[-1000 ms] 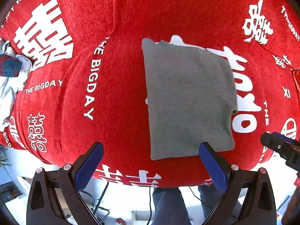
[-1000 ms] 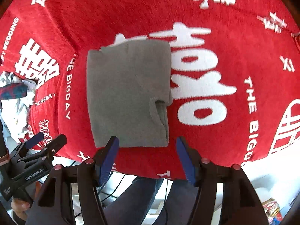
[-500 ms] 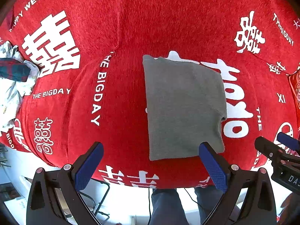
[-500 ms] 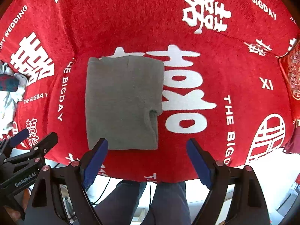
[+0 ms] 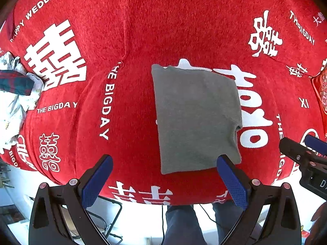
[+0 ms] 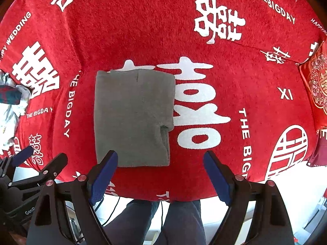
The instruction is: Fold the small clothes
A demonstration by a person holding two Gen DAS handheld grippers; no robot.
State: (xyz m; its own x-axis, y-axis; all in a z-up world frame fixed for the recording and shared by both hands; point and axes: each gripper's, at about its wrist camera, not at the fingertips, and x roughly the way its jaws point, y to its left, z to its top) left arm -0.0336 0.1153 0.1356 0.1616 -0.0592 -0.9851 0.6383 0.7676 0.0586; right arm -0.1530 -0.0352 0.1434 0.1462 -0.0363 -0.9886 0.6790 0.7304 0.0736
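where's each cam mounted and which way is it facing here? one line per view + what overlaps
Left wrist: sits on the left gripper, looks straight down at the folded grey garment on the red cloth; both its fingers, the person's legs and the right gripper at right show.
Right wrist: sits on the right gripper, also looks down; its fingers, the legs and the left gripper at lower left show.
Shared: grey garment, red cloth, the pile of clothes at left.
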